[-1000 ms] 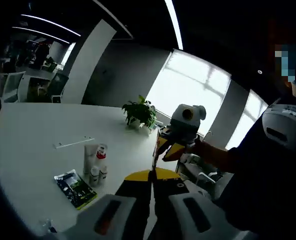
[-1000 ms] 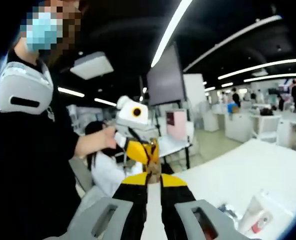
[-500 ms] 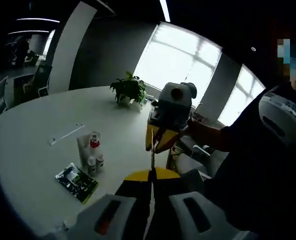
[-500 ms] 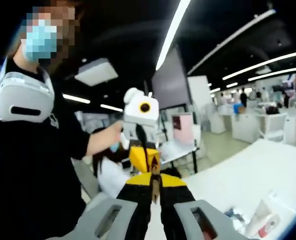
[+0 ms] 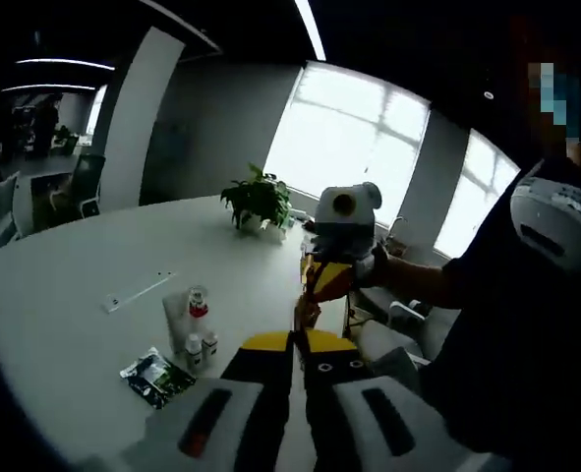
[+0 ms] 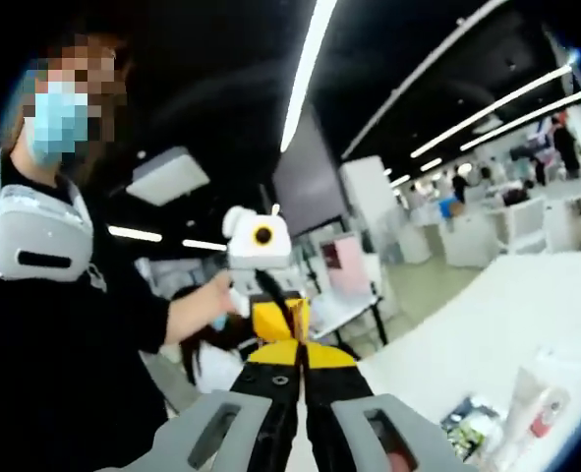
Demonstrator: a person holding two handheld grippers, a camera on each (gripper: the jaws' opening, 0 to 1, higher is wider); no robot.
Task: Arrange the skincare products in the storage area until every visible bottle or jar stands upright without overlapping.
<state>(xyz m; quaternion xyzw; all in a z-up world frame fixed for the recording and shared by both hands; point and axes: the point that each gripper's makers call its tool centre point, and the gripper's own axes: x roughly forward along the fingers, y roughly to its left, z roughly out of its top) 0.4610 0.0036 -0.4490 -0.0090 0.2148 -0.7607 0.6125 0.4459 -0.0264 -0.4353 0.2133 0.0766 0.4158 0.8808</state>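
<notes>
On the white table [image 5: 64, 295] a white tube with a red cap [image 5: 179, 312] stands beside two small bottles [image 5: 201, 346]. A dark green sachet [image 5: 156, 376] lies flat just in front of them. My left gripper [image 5: 298, 343] is shut and empty, raised well off the table to the right of the products. My right gripper [image 5: 303, 309], held by a person's hand, points at it almost tip to tip. In the right gripper view my right gripper [image 6: 301, 352] is shut and empty, facing the left gripper [image 6: 288, 332]. The tube [image 6: 534, 411] and sachet [image 6: 471, 426] lie low at the right.
A potted plant [image 5: 260, 201] stands at the table's far side near the windows. A thin white strip [image 5: 138, 291] lies behind the products. The person [image 6: 44, 324] holding both grippers stands close at the table's edge. Desks and chairs [image 6: 487, 231] fill the room beyond.
Both views have swung a little with the hands. The grippers remain shut and facing each other, tips close. The tube, bottles and sachet have not moved on the table.
</notes>
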